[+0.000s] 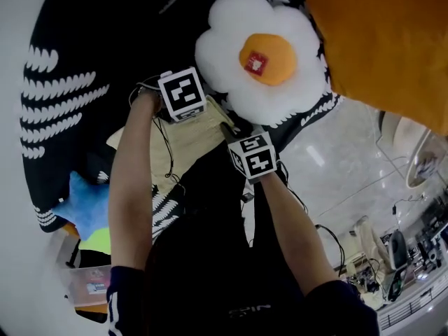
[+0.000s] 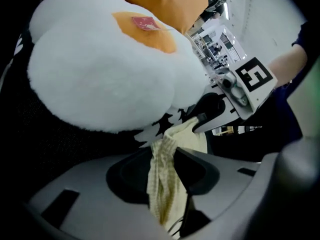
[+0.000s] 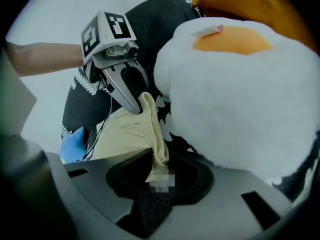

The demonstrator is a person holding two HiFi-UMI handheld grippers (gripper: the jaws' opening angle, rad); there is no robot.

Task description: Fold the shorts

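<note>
Both my tools are nearly closed on cloth: my left gripper (image 2: 165, 159) pinches a bunched corner of the pale shorts (image 1: 183, 142), my right gripper (image 3: 159, 169) the waistband. That band runs left-right between them, just beside the egg pillow (image 1: 255, 54); the legs lie nearer me.

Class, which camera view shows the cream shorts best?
The right gripper view: the shorts show their elastic waistband and a broad panel. In the head view an arm crosses them; the left gripper view shows only a bunched strip.
</note>
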